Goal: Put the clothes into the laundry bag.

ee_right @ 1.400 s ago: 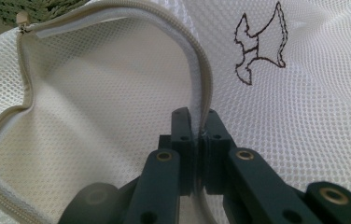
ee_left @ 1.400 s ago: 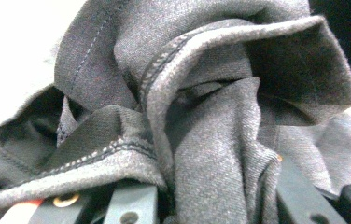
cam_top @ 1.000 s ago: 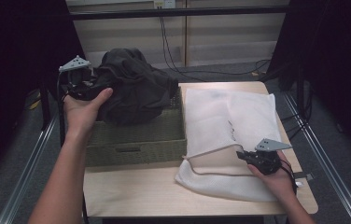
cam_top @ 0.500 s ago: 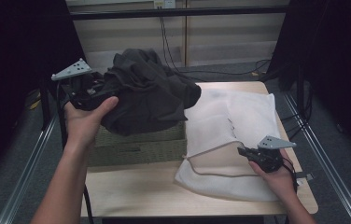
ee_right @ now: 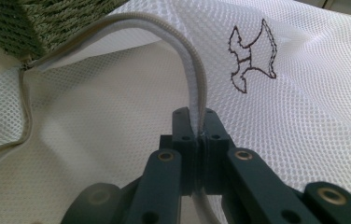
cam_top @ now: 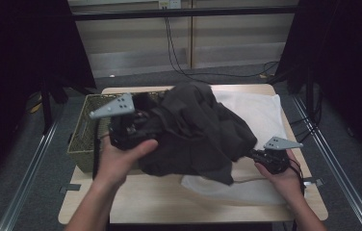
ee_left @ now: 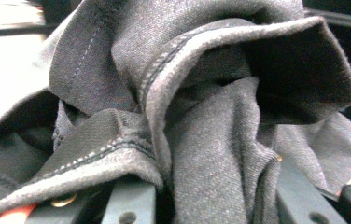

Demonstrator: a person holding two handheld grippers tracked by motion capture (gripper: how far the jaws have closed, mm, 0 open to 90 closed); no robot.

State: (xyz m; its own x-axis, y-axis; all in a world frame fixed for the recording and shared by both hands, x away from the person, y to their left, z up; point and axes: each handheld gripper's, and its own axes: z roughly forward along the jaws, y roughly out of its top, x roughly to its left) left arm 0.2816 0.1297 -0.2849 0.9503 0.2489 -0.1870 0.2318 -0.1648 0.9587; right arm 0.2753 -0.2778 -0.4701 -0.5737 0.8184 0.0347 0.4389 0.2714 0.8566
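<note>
A bunched dark grey garment (cam_top: 198, 130) hangs above the table between the basket and the bag, draping over the bag's left part. My left gripper (cam_top: 152, 129) is shut on it; in the left gripper view its folds and stitched seams (ee_left: 201, 121) bulge up between the jaws. A white mesh laundry bag (cam_top: 258, 108) lies at the table's right. My right gripper (cam_top: 255, 155) sits at the bag's near edge, shut on the raised zipper rim (ee_right: 190, 60), which arches up from the pinched jaws (ee_right: 197, 128). A small dark animal emblem (ee_right: 253, 53) is stitched on the mesh.
A green woven basket (cam_top: 84, 132) stands at the table's left, and its corner (ee_right: 47, 18) shows beside the bag. Bare wood tabletop (cam_top: 169, 204) runs along the front edge. Metal rails flank the table, and cables hang at the back wall.
My left hand has lifted the dark garment out of the basket and carried it right, over the mesh bag. The right gripper has kept its grip on the zipper rim in place.
</note>
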